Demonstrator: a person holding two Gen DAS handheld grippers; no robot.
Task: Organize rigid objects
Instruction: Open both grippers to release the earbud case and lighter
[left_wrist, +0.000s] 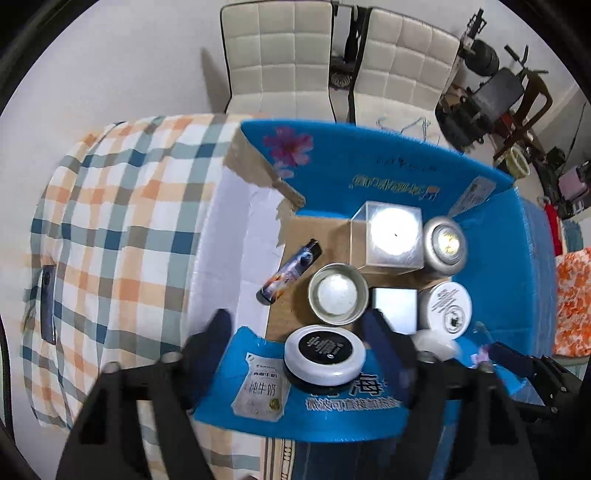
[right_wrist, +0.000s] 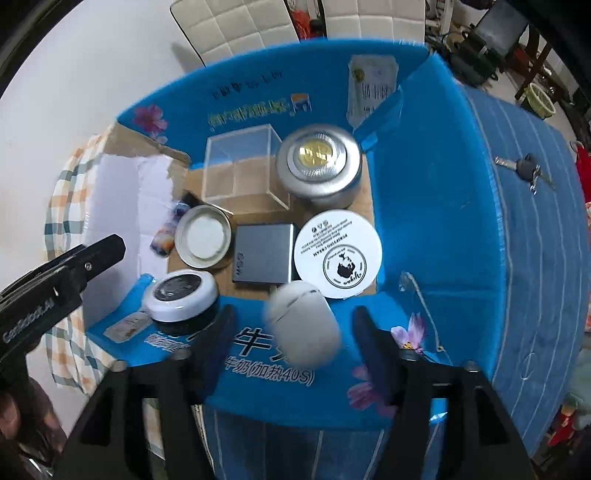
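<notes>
A blue cardboard box (right_wrist: 424, 177) holds a clear cube (right_wrist: 242, 168), a silver tin (right_wrist: 319, 168), a white cream jar (right_wrist: 338, 254), a grey flat case (right_wrist: 264, 258), an open round tin (right_wrist: 203, 236), a lighter (left_wrist: 290, 271) and a black-topped white jar (right_wrist: 181, 295). A white egg-shaped case (right_wrist: 304, 326), blurred, is in mid-air between my right gripper's (right_wrist: 295, 332) open fingers, untouched by either. My left gripper (left_wrist: 299, 332) is open over the box's near-left corner, around the black-topped jar (left_wrist: 325, 352); it also shows in the right view (right_wrist: 62, 273).
The box stands on a table with a checked cloth (left_wrist: 122, 221) at left and a blue cloth (right_wrist: 517, 258) at right. A key (right_wrist: 524, 170) lies on the blue cloth. A phone (left_wrist: 48, 302) lies on the checked cloth. Two white chairs (left_wrist: 280, 55) stand behind.
</notes>
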